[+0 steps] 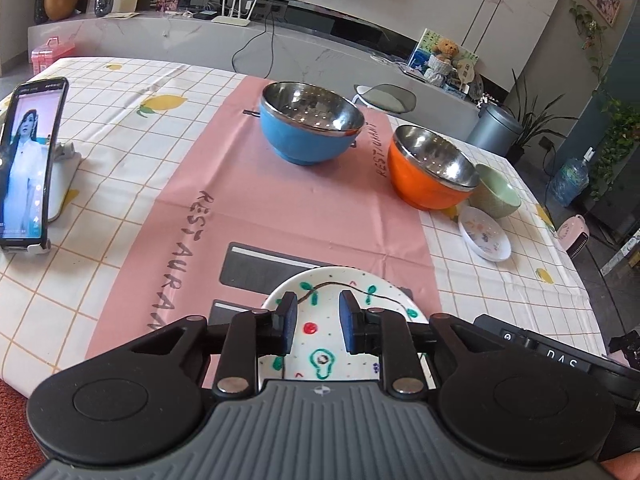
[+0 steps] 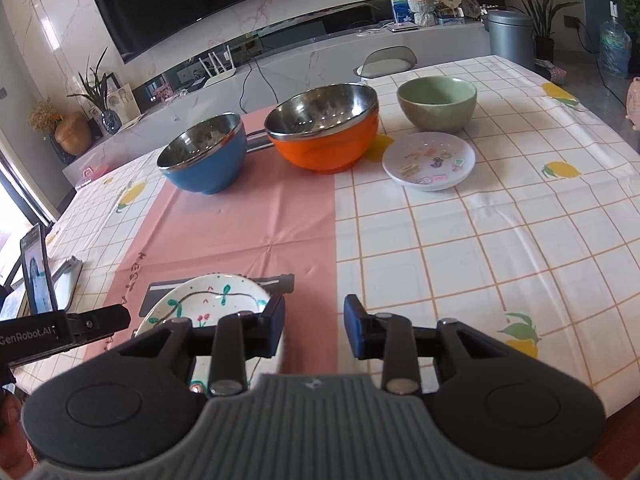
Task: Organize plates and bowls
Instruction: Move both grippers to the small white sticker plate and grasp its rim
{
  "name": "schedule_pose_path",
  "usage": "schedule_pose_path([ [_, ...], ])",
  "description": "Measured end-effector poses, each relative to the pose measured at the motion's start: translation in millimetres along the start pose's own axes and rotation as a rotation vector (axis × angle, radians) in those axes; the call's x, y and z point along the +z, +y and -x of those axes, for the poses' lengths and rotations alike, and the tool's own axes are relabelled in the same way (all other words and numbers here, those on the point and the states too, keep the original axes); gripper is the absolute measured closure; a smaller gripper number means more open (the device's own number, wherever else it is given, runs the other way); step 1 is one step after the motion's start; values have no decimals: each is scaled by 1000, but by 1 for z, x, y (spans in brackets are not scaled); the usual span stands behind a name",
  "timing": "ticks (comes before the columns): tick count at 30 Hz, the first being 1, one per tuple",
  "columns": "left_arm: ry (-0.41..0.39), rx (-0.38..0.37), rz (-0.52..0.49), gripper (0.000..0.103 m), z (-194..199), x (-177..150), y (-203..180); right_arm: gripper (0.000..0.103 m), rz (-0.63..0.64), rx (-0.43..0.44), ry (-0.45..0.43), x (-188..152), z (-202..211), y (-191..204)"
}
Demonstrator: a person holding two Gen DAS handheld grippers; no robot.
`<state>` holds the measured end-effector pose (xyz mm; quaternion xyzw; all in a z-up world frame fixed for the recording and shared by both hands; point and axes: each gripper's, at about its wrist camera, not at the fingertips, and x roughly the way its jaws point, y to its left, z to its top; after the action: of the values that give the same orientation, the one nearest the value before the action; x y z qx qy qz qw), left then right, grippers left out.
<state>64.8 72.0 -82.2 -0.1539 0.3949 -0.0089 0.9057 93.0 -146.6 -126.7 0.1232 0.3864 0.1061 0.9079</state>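
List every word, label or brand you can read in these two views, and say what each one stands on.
"RESTAURAN", cut off: pink mat.
"GenRobot.AI": left gripper body, right wrist view.
"DAS": right gripper body, left wrist view.
Phone screen text, mat's far print, small plate stickers: too small or blurred.

Phone (image 1: 28, 160) upright on stand, bench left; pink mat (image 1: 312, 208) over checked cloth (image 2: 500, 240); TV (image 2: 192, 0) on wall.
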Motion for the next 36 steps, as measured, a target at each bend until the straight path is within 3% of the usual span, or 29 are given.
schedule_pose_path([
  [6,25,-44,-28,73,-11,6,-27,58,-71,-23,-4,3,4,-27],
  [22,68,-130,-107,73,-55,27,-98,57,-231,-99,-49,23,2,-107],
  [33,90,-157,-92,73,-103,50,-129,58,-238,-83,-70,57,-28,-130],
  [36,103,-161,-76,73,-120,55,-135,63,-233,-77,-74,68,-39,-134],
])
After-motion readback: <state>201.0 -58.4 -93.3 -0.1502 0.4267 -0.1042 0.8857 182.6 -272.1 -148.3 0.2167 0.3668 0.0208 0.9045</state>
